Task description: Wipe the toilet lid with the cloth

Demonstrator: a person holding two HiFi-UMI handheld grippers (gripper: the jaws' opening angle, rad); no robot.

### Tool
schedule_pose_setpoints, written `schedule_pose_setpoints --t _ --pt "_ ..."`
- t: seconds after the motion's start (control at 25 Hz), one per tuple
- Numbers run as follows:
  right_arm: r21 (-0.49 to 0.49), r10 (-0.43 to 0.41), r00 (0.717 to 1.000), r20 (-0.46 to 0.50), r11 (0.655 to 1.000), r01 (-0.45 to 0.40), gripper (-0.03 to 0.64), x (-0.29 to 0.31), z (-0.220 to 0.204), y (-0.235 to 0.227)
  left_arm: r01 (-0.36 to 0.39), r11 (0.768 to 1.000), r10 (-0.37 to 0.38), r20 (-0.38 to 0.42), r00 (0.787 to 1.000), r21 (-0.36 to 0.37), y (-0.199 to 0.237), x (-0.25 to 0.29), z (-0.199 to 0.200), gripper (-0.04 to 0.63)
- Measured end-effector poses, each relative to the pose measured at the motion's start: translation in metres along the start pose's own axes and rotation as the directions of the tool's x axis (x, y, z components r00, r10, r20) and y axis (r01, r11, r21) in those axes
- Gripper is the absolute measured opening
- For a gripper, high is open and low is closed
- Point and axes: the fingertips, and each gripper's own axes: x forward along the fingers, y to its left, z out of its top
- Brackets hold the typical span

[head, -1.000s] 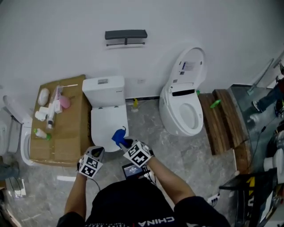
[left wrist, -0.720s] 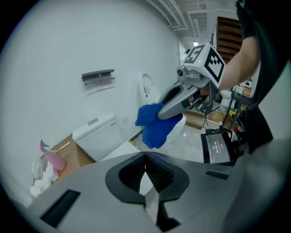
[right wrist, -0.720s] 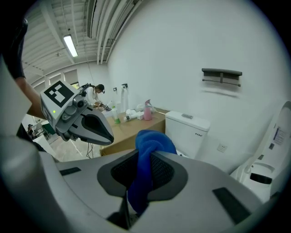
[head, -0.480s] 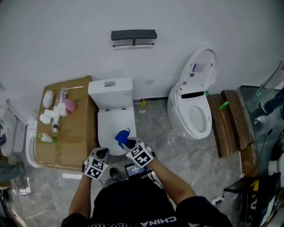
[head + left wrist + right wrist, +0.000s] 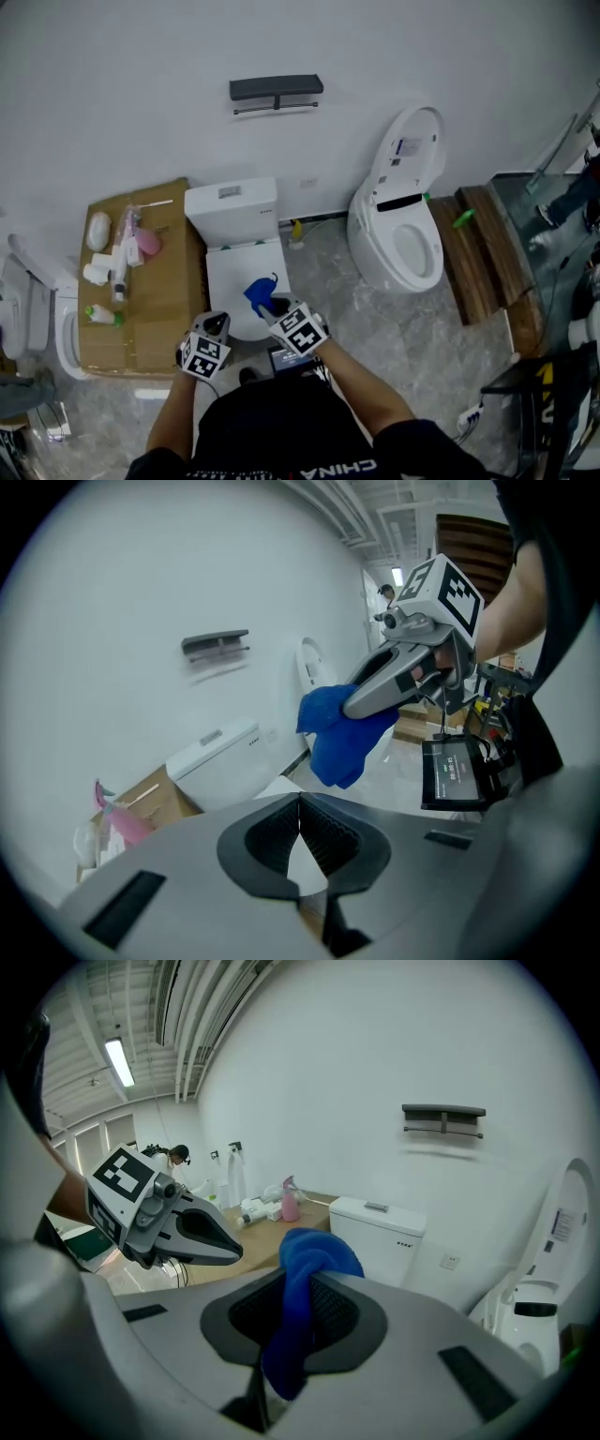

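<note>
The closed toilet lid [image 5: 242, 274] is the big white surface in the near middle. The step in hand, as I judge it, is to bring the cloth down on it. The blue cloth [image 5: 258, 292] is over the near right part of the lid, clamped in the jaws of the right gripper [image 5: 298, 1321]. Whether it already touches the lid, I cannot tell. To wipe well, the cloth should lie flat, pressed steadily, in long overlapping strokes from the tank [image 5: 232, 206] to the near edge. The left gripper [image 5: 300, 829] has its jaws together on nothing and is best kept at the left side.

The lid looks smooth and hard, so the cloth should slide easily. Around it are a white wall [image 5: 141, 75], a grey marble floor [image 5: 337, 300], a second toilet [image 5: 398, 239] at the right with its lid raised, a cardboard box [image 5: 150, 300] at the left, a dark shelf [image 5: 276, 89] and some bottles [image 5: 120, 262].
</note>
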Motion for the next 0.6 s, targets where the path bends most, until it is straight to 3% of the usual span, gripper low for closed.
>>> schedule_pose_setpoints --t 0.6 --pt "0.009 0.01 0.999 -0.039 1.0 -0.01 0.057 -0.003 -0.012 -0.005 0.01 1.0 -0.009 -0.015 1.0 0.01 -0.004 0.005 -0.004 0.011"
